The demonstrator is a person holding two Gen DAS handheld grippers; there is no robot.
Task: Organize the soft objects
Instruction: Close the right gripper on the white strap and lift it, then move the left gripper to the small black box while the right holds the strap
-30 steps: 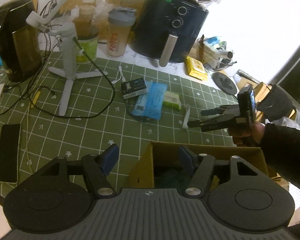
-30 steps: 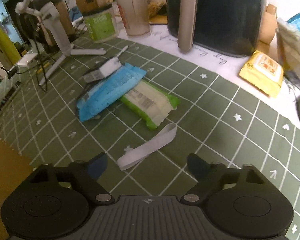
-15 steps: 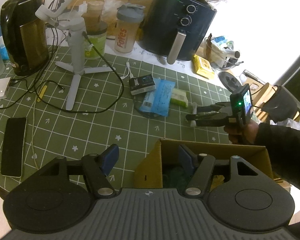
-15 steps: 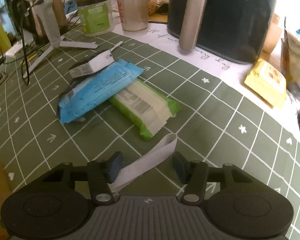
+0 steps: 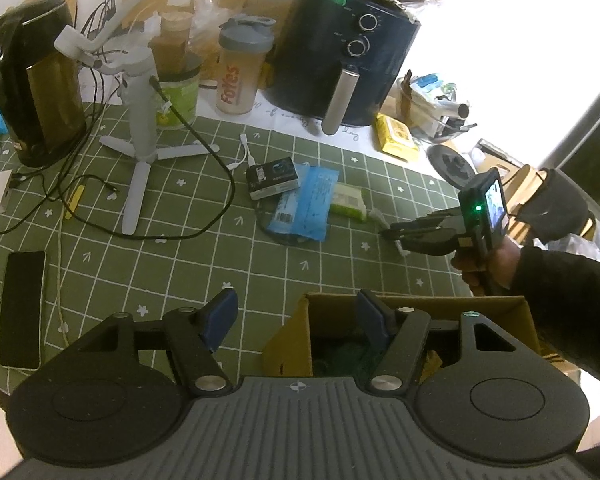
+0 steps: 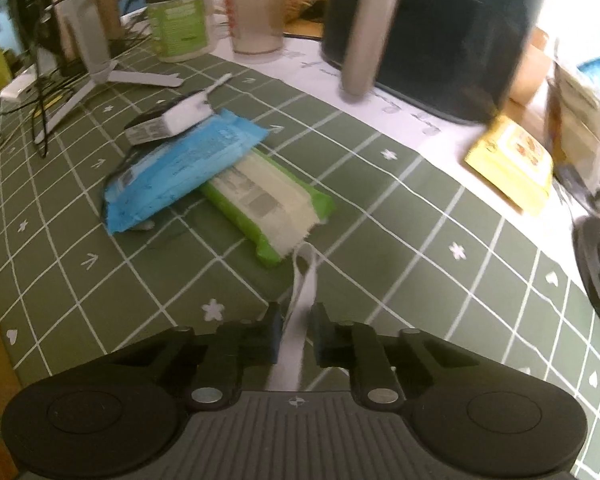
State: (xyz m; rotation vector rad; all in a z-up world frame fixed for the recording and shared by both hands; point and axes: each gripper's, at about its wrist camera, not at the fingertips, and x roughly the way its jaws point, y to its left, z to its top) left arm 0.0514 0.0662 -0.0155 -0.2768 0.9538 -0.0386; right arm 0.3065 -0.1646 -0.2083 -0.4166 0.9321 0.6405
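Observation:
A white elastic band [image 6: 305, 276] lies on the green checked mat [image 6: 100, 280], and its near part stands on edge between my right gripper's [image 6: 296, 320] fingers. The jaws are closing and pinch the band. From the left wrist view a hand holds that right gripper [image 5: 388, 234] low over the mat, with bits of the band [image 5: 377, 214] showing at its tips. My left gripper [image 5: 294, 312] hangs open and empty over the rim of a cardboard box [image 5: 420, 304] with dark green soft stuff [image 5: 340, 354] inside. A blue soft pack [image 6: 180, 164] and a green-white pack [image 6: 260, 196] lie just beyond the band.
An air fryer [image 5: 340, 60], a shaker bottle [image 5: 240, 72], a kettle [image 5: 36, 92] and a white tripod stand [image 5: 140, 120] with cables crowd the back. A phone [image 5: 22, 308] lies at the left, a yellow pack [image 5: 394, 136] at the right, and a small black box [image 5: 272, 176] by the blue pack.
My right gripper came forward over the white band and its jaws drew in from wide apart to a narrow pinch. The band turned from lying flat to standing on edge. The left gripper kept open.

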